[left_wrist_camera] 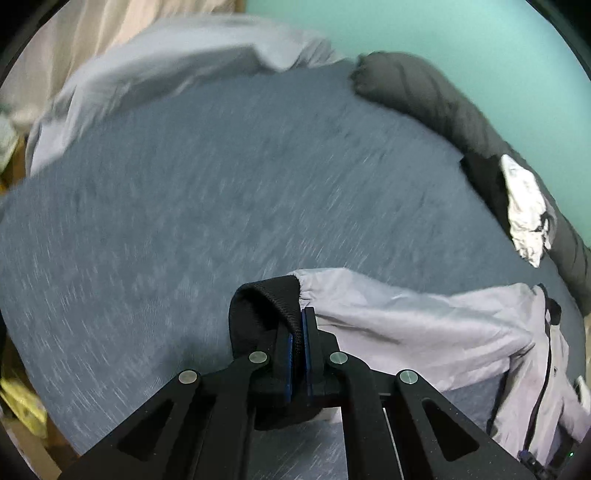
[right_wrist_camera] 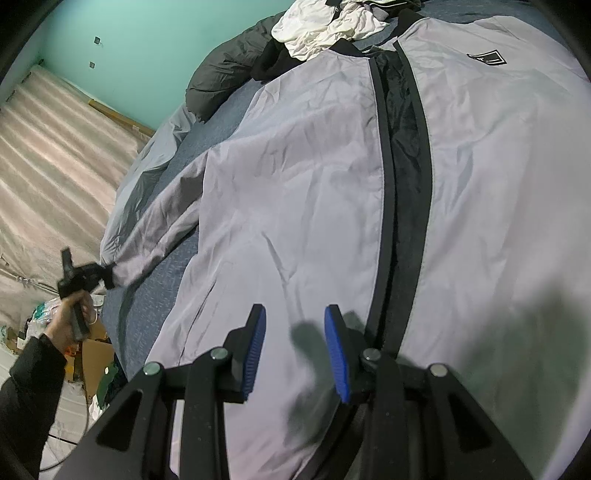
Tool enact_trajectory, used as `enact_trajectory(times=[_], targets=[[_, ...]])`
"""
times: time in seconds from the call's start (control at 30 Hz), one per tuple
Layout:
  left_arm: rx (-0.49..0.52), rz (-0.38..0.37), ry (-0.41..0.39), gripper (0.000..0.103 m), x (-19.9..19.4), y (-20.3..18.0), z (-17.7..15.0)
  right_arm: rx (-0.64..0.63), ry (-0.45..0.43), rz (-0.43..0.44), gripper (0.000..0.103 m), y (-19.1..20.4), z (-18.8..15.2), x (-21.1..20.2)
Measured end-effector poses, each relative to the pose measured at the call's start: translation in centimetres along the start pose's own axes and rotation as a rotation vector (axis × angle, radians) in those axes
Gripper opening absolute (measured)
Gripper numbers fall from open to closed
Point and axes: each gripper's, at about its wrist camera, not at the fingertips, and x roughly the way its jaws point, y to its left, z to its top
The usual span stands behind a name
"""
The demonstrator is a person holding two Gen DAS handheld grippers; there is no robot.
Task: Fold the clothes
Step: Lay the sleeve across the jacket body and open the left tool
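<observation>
Pinching the jacket's black cuff (left_wrist_camera: pixel 271 299), left tongs (left_wrist_camera: pixel 298 332); right tongs (right_wrist_camera: pixel 295 347) gape.

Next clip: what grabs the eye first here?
A pale grey jacket with black zip bands lies front-up across the blue bed. The left gripper pinches its black cuff, sleeve stretched out sideways. The right gripper hovers open over the jacket's lower front.

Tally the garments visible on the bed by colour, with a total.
Light grey: 1, the jacket, its black sleeve cuff clamped in the left gripper
Dark grey or black: 1, the puffy coat
White: 1, the crumpled bundle, possibly more than one piece
Total: 3
</observation>
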Motion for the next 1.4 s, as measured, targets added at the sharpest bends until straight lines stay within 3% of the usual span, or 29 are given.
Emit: enact_trajectory(times=[0.13, 0.23, 0.37, 0.5, 0.63, 0.87, 1.03, 1.17, 1.27, 1.4], targets=[[-0.035, 0.015, 0.035, 0.009, 0.9, 1.3, -1.7, -0.001, 0.001, 0.001, 0.033, 0.1, 0.2, 0.0], [-0.063, 0.043, -0.003, 0.017, -0.8, 1.6, -1.6, -0.002, 0.003, 0.003, 0.033, 0.3, 0.3, 0.0], [0.023, 0.065, -0.121, 0.034, -4.3, -1.7, -1.2, -0.006, 0.003, 0.008, 0.033, 0.5, 0.2, 0.0], [0.171, -0.1, -0.043, 0.035, -2.8, -9.4, -1.7, -0.011, 0.007, 0.012, 0.033, 0.6, 0.1, 0.1], [0.346, -0.211, 0.045, 0.035, 0.7, -19.2, -3.6, -0.008, 0.008, 0.014, 0.033, 0.6, 0.1, 0.1], [0.468, -0.294, 0.14, 0.035, 7.0, -30.5, -5.4, -0.003, 0.007, 0.022, 0.033, 0.3, 0.3, 0.0], [0.427, -0.332, 0.269, 0.035, 11.2, -32.2, -8.3, 0.0, 0.009, 0.03, 0.033, 0.1, 0.4, 0.0], [0.486, -0.319, 0.293, 0.035, 11.7, -32.3, -10.8, -0.003, 0.014, 0.033, 0.033, 0.2, 0.4, 0.1], [0.453, -0.343, 0.283, 0.035, 11.4, -31.5, -10.5, -0.002, 0.016, 0.032, 0.033, 0.3, 0.3, 0.2], [0.487, -0.313, 0.225, 0.035, 9.1, -30.2, -8.3, 0.0, 0.013, 0.031, 0.033, 0.4, 0.5, 0.2]])
